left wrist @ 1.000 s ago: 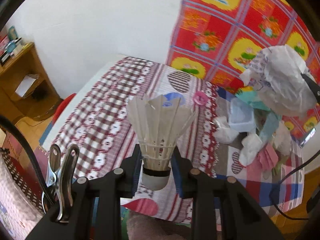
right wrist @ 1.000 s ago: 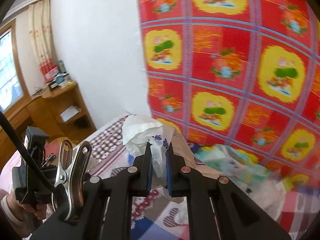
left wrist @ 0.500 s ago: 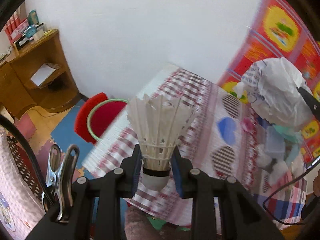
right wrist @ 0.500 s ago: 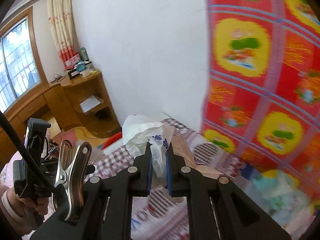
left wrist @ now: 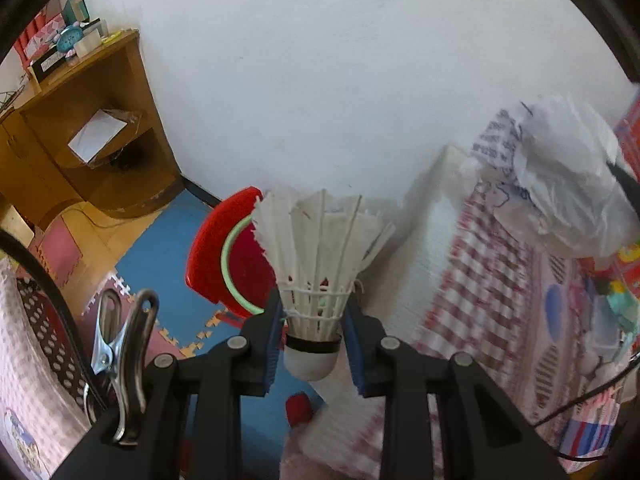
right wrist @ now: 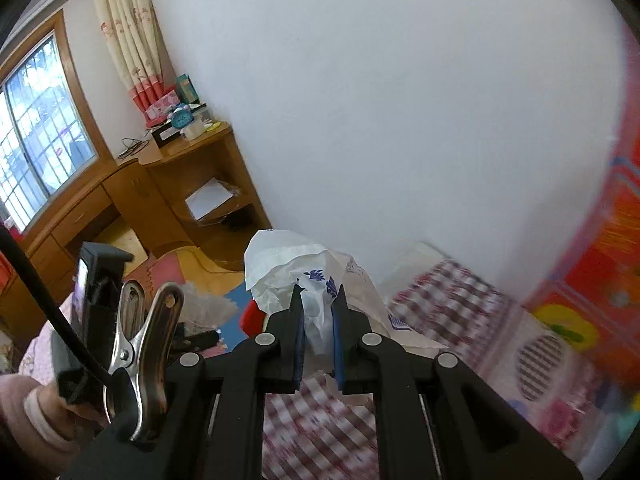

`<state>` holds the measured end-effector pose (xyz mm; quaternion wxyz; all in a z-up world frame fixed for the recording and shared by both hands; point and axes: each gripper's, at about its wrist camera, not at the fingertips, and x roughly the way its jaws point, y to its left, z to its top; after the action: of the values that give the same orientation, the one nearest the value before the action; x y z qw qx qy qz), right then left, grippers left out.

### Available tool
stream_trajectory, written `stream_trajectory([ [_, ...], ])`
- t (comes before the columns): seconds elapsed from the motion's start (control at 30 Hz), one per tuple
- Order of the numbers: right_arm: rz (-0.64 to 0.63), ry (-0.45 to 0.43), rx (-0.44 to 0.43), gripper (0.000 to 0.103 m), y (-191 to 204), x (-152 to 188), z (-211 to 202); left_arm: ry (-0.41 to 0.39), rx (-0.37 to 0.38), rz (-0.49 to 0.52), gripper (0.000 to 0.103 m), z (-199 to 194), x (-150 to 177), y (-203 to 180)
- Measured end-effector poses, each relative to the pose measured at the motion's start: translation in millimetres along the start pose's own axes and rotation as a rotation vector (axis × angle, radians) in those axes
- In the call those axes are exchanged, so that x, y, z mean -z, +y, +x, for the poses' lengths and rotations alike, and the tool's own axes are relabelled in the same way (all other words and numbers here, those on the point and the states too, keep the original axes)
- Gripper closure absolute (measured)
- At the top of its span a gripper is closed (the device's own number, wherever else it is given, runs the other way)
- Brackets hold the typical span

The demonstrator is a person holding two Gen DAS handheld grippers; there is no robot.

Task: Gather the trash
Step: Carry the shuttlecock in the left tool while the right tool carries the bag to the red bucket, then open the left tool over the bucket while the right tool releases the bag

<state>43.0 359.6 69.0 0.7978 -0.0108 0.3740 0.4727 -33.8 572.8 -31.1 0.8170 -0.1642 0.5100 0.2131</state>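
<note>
1. The left tool [left wrist: 313,354] is gripping a white feathered shuttlecock [left wrist: 316,268] by its rounded cork base, the blue pads pressing on either side just above the black band; the jaws are standing only as far apart as the cork is wide, and the feather skirt is fanning upright above them.
2. The right tool [right wrist: 318,342] is pinching a crumpled white plastic bag [right wrist: 288,272] with blue print, its jaws nearly closed on a thin fold of the film while the rest of the bag is billowing up and over the fingertips.
3. In the left wrist view that same bag [left wrist: 560,184] is hanging at the right edge, above the bed.
4. A silver spring clip [left wrist: 120,356] is sitting on the left side of the left tool's body, and a like clip [right wrist: 140,344] is sitting on the right tool's.
5. A person's hand [right wrist: 36,408] in a pale pink sleeve is holding the left tool's handle at the lower left of the right wrist view.
6. Below and beyond the shuttlecock, a red bin [left wrist: 224,256] with a pale green rim is standing on the blue floor mat [left wrist: 160,240], beside the bed.
7. The bed with its red checked sheet [left wrist: 492,280] is running along the right, blurred.
8. Farther off, a wooden corner shelf [left wrist: 100,128] is standing against the white wall [left wrist: 340,80].
</note>
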Motion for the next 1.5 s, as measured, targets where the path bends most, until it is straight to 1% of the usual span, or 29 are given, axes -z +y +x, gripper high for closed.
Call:
stream_trajectory([
  [0.1, 0.009, 0.035, -0.032, 0.091, 12.6, -11.4, 36.4, 0.015, 0.029, -0.024, 0.074, 23.5, -6.6, 17.6],
  [0.23, -0.005, 0.073, -0.06, 0.091, 28.2, -21.6, 78.7, 0.019, 0.051, -0.044, 0.074, 48.8, -14.3, 38.2],
  [0.27, -0.006, 0.081, -0.064, 0.091, 29.9, -22.1, 85.5, 0.02, 0.058, -0.047, 0.074, 54.4, -15.7, 42.4],
  [0.37, -0.008, 0.123, -0.08, 0.091, 37.6, -28.0, 124.3, 0.023, 0.069, -0.058, 0.074, 75.2, -18.0, 55.3],
  [0.57, 0.006, 0.217, -0.109, 0.091, 43.6, -36.8, 198.9, 0.058, 0.086, -0.1, 0.074, 119.7, -19.3, 76.6],
  [0.7, 0.015, 0.28, -0.107, 0.091, 45.8, -39.2, 246.3, 0.086, 0.101, -0.132, 0.074, 149.4, -15.7, 89.0],
  [0.9, 0.049, 0.409, -0.068, 0.091, 36.0, -27.9, 310.6, 0.132, 0.116, -0.169, 0.074, 192.8, -12.1, 102.4],
  [1.0, 0.064, 0.447, -0.05, 0.091, 32.7, -24.2, 334.5, 0.152, 0.132, -0.179, 0.073, 213.8, -8.7, 105.9],
  [1.2, 0.063, 0.515, -0.016, 0.091, 31.7, -15.2, 363.9, 0.186, 0.157, -0.183, 0.073, 251.3, -5.7, 110.4],
  [1.33, 0.099, 0.553, -0.002, 0.091, 26.5, -10.4, 382.2, 0.193, 0.168, -0.177, 0.073, 264.4, -4.7, 109.8],
  [1.4, 0.129, 0.564, -0.011, 0.091, 22.5, -7.8, 388.5, 0.202, 0.167, -0.171, 0.073, 269.1, -4.7, 109.4],
  [1.5, 0.13, 0.571, 0.006, 0.091, 22.1, -6.6, 394.0, 0.21, 0.17, -0.169, 0.065, 273.6, -4.8, 108.0],
])
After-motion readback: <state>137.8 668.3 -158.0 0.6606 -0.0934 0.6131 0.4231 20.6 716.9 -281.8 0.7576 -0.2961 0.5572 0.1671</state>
